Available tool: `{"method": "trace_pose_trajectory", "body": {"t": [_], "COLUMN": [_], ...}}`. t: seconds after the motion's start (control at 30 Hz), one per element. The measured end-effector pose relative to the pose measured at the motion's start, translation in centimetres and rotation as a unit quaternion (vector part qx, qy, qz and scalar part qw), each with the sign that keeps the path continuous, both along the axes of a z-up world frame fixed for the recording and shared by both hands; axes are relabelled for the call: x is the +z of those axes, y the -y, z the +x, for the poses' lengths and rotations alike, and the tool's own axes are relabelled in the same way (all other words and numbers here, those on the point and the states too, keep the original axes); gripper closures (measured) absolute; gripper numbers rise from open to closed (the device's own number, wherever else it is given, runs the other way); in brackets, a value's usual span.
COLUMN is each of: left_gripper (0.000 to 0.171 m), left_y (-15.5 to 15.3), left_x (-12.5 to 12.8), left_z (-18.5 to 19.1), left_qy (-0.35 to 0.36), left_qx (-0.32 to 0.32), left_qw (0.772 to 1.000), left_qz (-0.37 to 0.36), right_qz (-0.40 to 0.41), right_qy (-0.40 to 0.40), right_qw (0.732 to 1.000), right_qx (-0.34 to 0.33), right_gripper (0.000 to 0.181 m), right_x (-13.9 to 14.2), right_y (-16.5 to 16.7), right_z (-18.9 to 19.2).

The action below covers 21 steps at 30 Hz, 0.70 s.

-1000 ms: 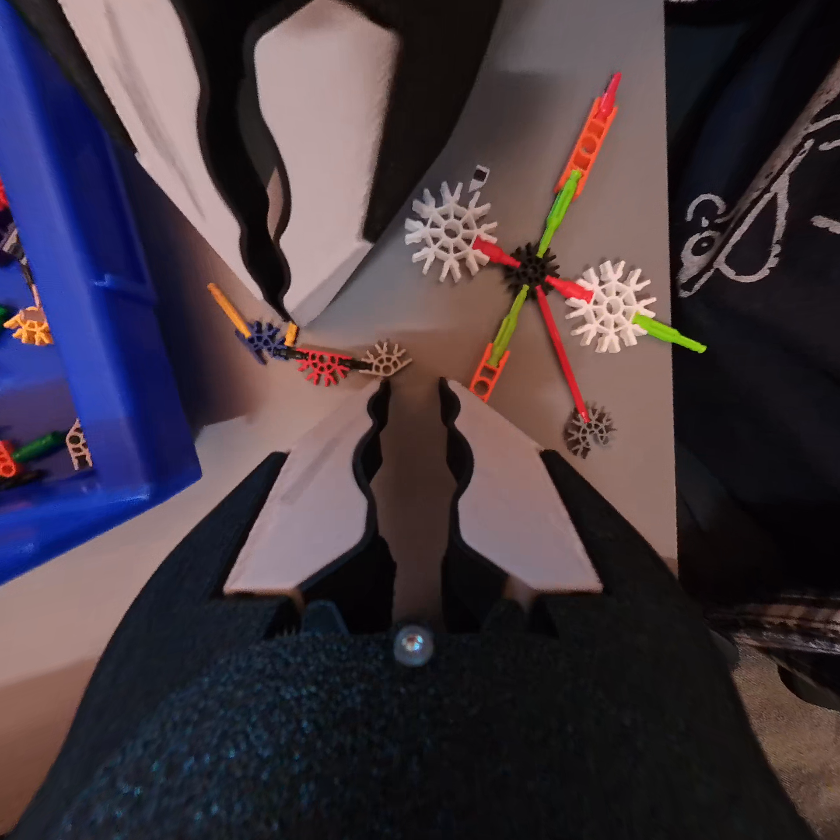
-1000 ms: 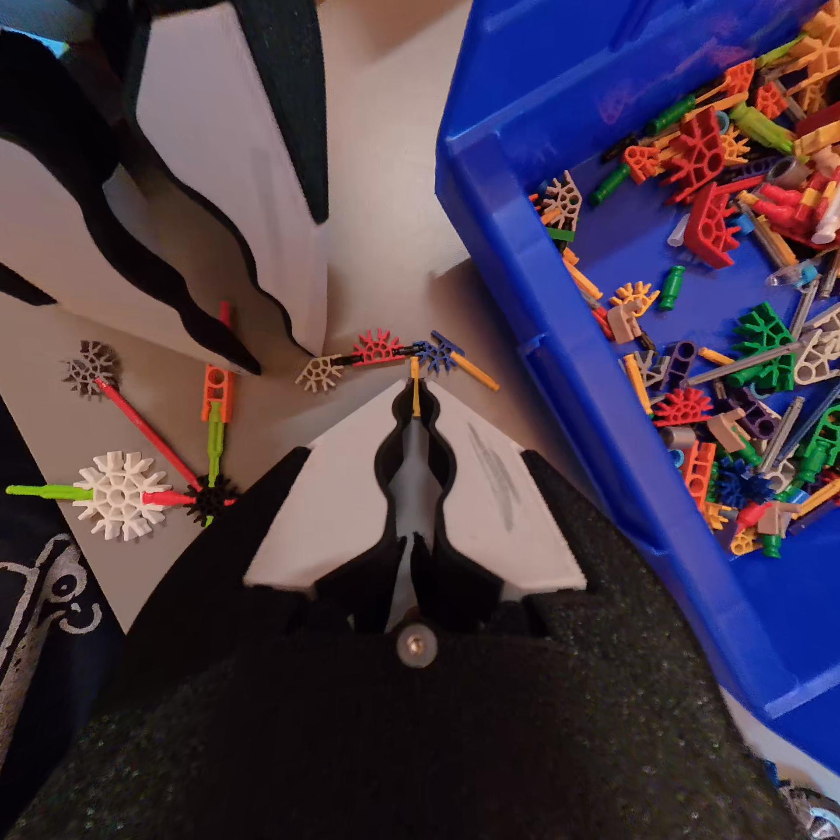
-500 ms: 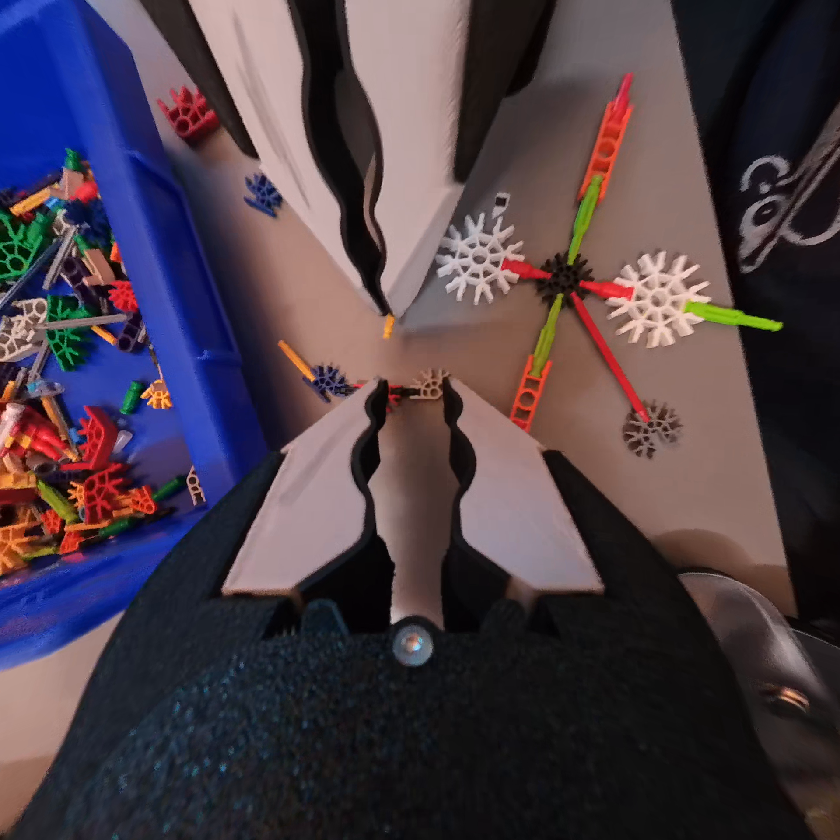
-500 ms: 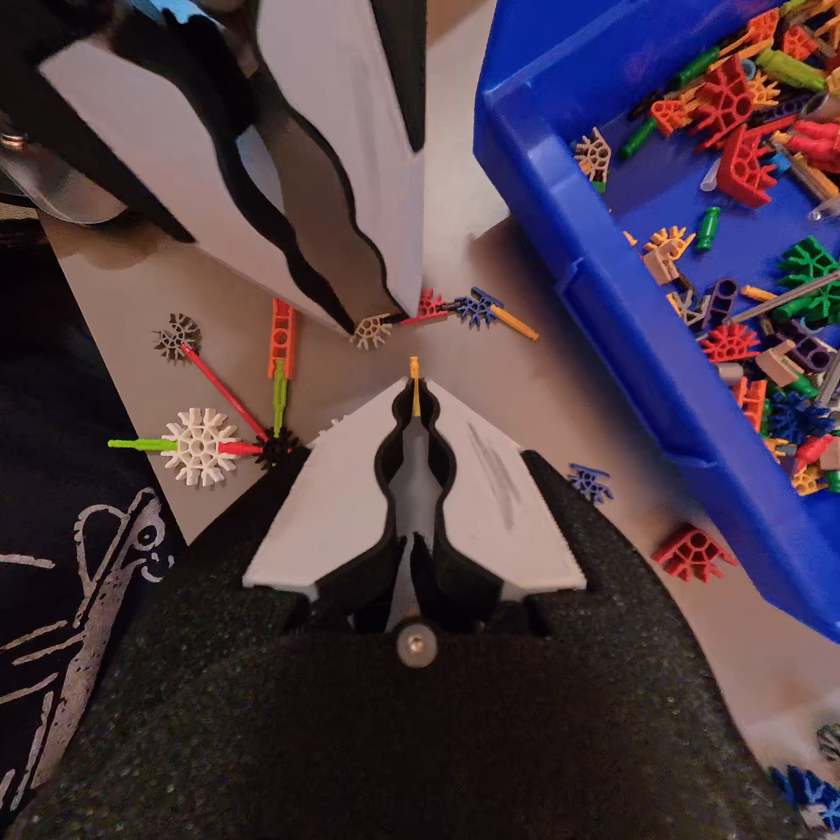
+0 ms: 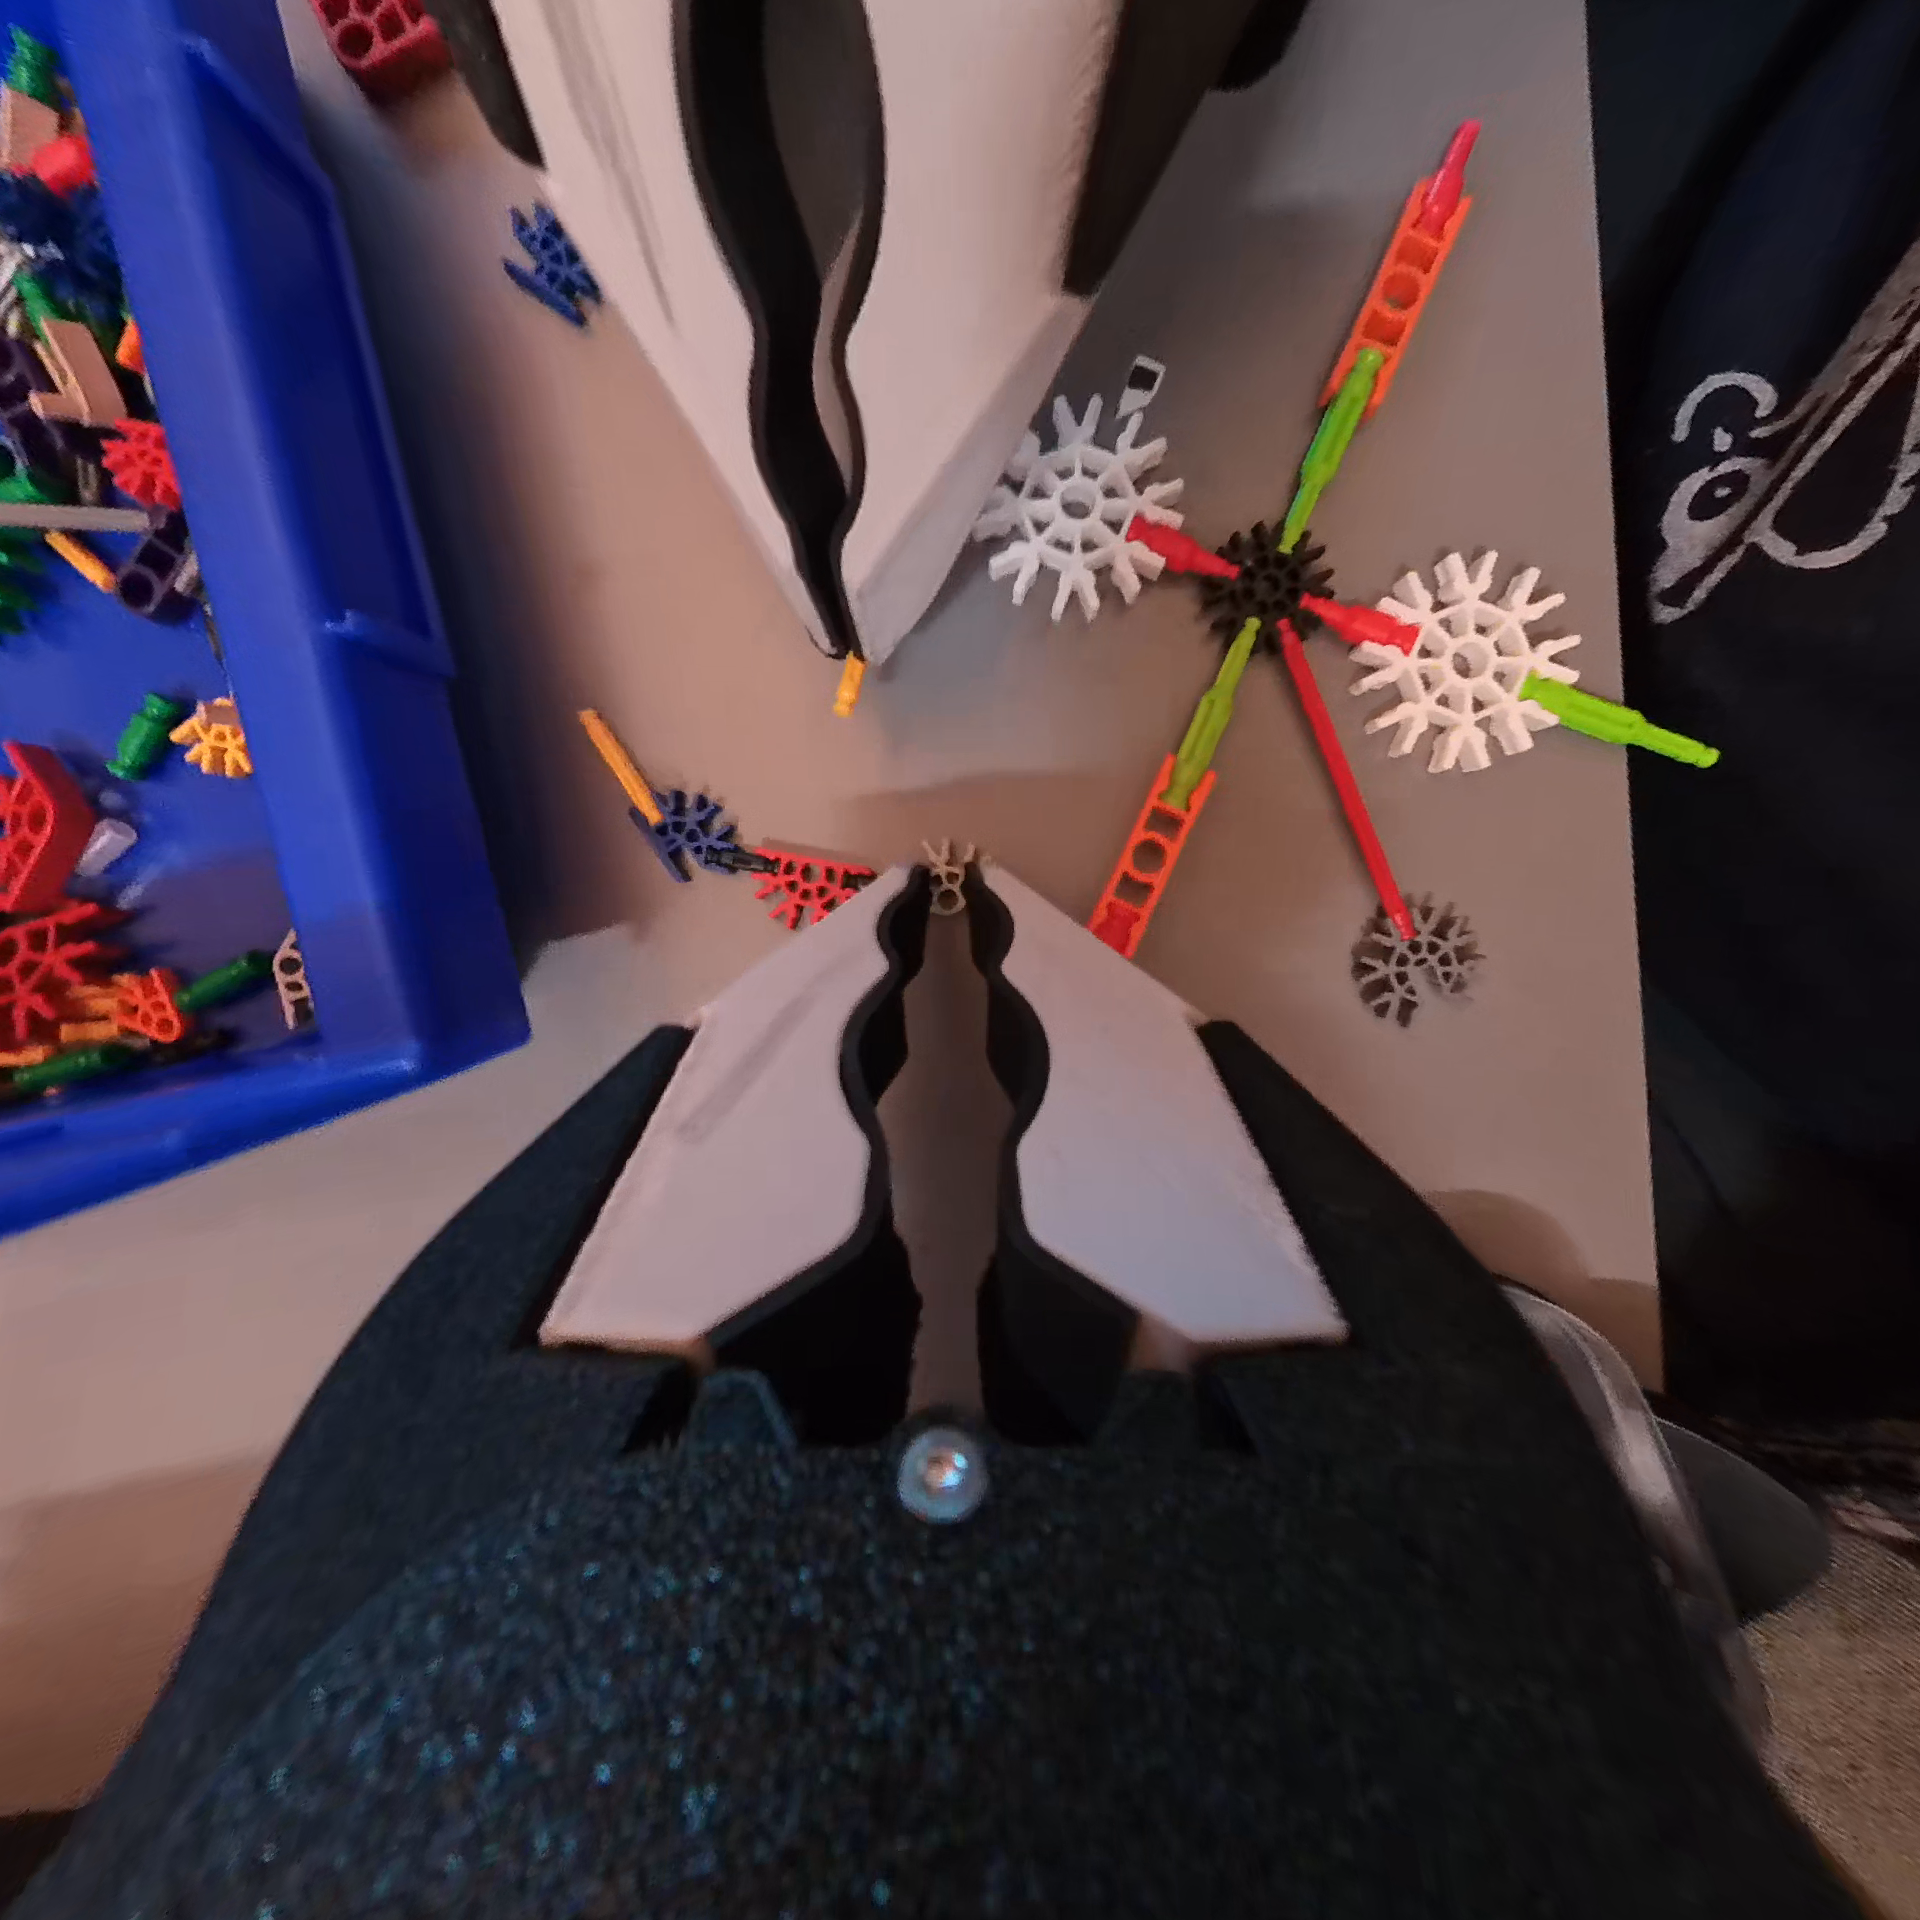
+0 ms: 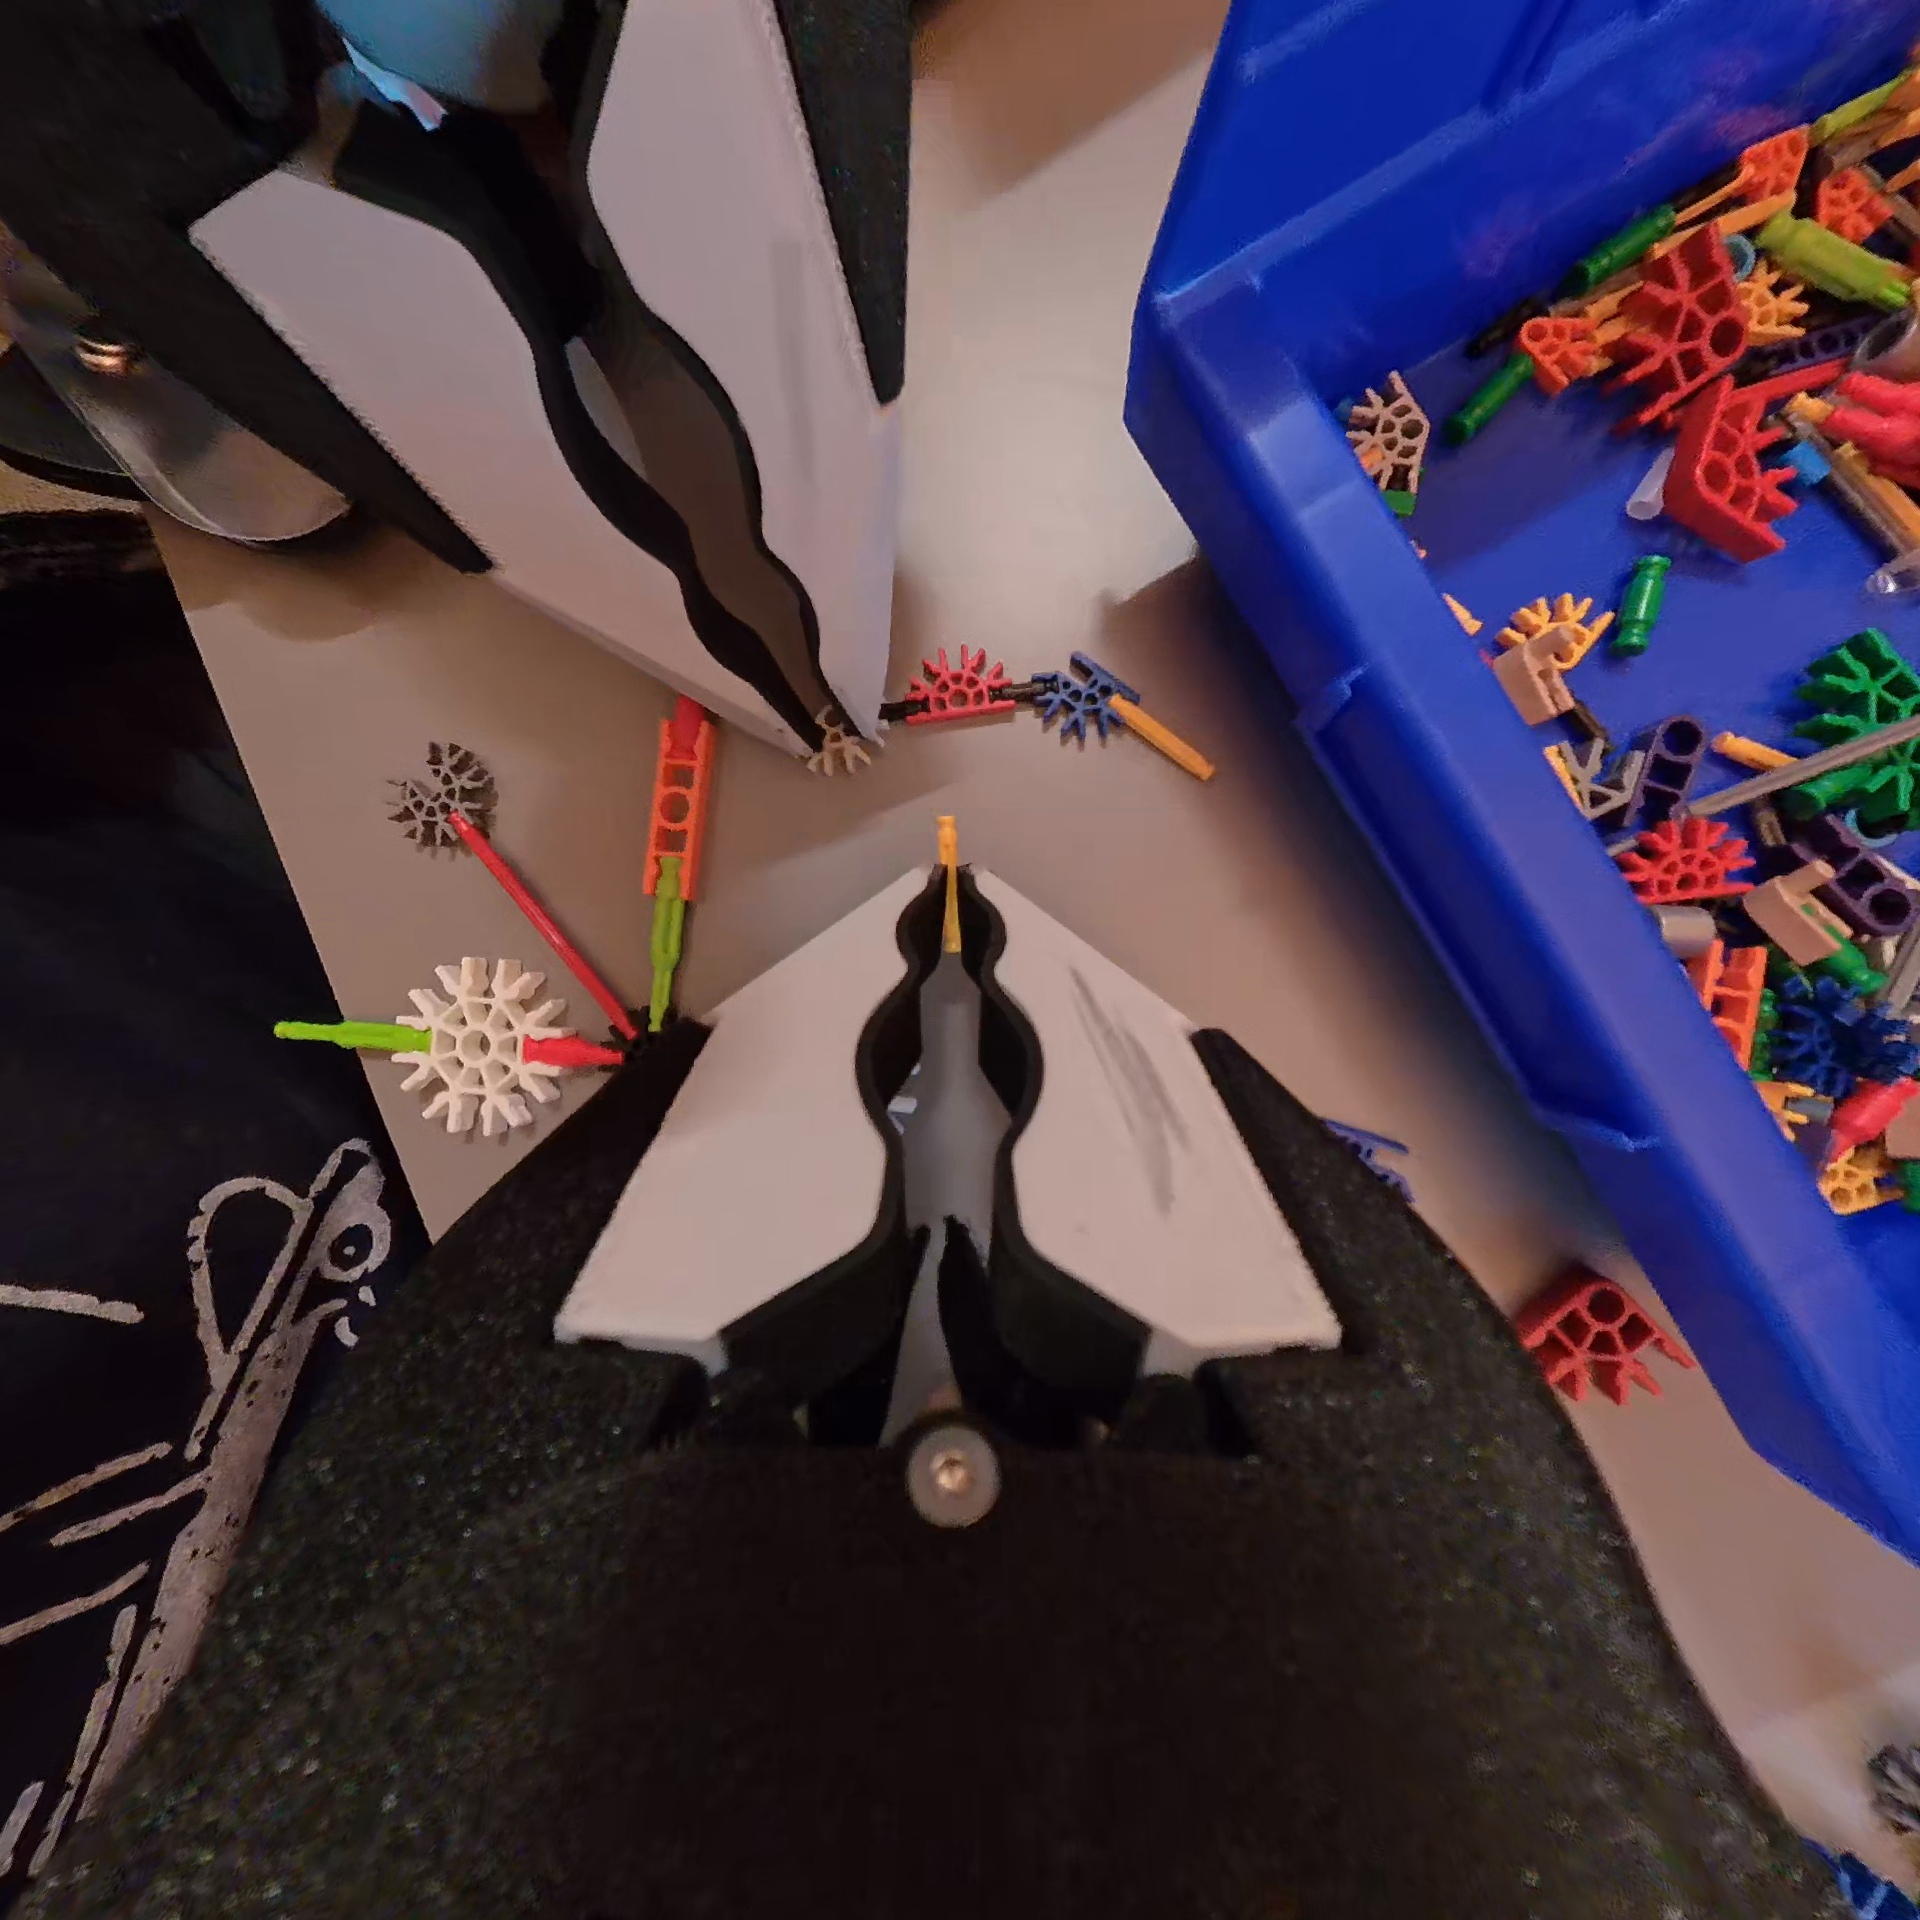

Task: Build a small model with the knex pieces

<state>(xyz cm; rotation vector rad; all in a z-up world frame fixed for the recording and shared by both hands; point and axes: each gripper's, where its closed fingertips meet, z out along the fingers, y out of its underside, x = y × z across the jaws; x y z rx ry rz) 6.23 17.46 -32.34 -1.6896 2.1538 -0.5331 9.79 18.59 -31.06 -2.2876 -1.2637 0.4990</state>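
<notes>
Your left gripper's fingertips (image 5: pixel 902 902) cover most of the tan connector (image 5: pixel 949 878). The blue bin (image 6: pixel 1455 727) runs off the picture's edge. Your right gripper (image 6: pixel 948 873) hides the black hub and one white snowflake piece.

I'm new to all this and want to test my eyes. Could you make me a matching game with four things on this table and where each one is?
Things:
1. short yellow rod
2. tan connector
3. blue bin
4. black hub

Places:
A. holds a heap of mixed coloured pieces
B. pinched at the tip of the right gripper
C. centre of the flat star of rods and white snowflake pieces
D. pinched at the tip of the left gripper, at the end of a short chain

Pairs: 1-B, 2-D, 3-A, 4-C
</notes>
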Motion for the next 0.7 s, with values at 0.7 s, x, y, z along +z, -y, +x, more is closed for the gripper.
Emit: {"method": "trace_pose_trajectory", "body": {"t": [0.7], "left_gripper": [0.16], "left_y": [-1.7], "left_x": [1.3], "left_z": [-3.7], "left_qy": [-0.015], "left_qx": [0.087], "left_qw": [0.996], "left_qz": [0.032], "right_qz": [0.001], "right_qy": [0.011], "right_qw": [0.999], "right_qx": [0.05], "right_gripper": [0.18], "right_x": [-0.3], "right_y": [0.2], "right_z": [-4.1]}}
